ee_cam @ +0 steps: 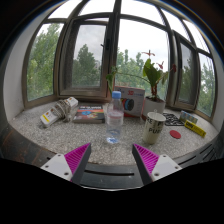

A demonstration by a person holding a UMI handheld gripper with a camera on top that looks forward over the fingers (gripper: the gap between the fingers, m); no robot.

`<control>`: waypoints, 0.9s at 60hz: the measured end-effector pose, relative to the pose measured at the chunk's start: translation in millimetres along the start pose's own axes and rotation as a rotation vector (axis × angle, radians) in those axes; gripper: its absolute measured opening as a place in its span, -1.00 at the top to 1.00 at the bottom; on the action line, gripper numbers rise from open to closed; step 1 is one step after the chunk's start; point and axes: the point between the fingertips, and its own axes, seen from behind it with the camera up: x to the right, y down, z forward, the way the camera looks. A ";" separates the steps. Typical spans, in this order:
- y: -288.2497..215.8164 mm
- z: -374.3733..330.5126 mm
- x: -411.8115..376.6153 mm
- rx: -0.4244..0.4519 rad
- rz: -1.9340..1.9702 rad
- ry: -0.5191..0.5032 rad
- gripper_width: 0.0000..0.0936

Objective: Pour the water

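Note:
A clear plastic water bottle [114,119] with a blue cap stands upright on the speckled stone sill [100,145], beyond my fingers and about midway between them. A patterned cup [153,127] stands to its right. My gripper [112,160] is open and empty. Its two magenta pads [76,157] are spread wide apart, short of the bottle, with bare sill between them.
A potted plant [154,86] in a white pot stands behind the cup. A lying bottle and boxes [62,110] sit left of the water bottle. A red lid [175,134] and a yellow item [194,127] lie to the right. Bay windows close off the back.

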 end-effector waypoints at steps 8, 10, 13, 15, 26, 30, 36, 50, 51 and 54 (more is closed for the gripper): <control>-14.3 70.0 -3.1 0.046 0.017 0.009 -0.82; -16.3 86.8 -3.1 0.051 0.034 0.010 -0.82; -17.3 110.3 1.2 0.045 0.058 0.020 -0.82; -20.4 124.6 4.6 0.052 0.070 0.028 -0.82; -41.9 179.5 11.2 0.114 0.061 0.022 -0.72; -48.0 189.9 10.3 0.130 0.055 0.016 -0.45; -51.8 200.2 9.7 0.143 0.067 0.000 -0.09; -57.8 195.2 3.5 0.175 0.072 -0.058 0.32; -59.8 193.8 2.3 0.175 0.073 -0.066 0.40; -71.9 184.3 4.1 0.198 0.098 -0.079 0.39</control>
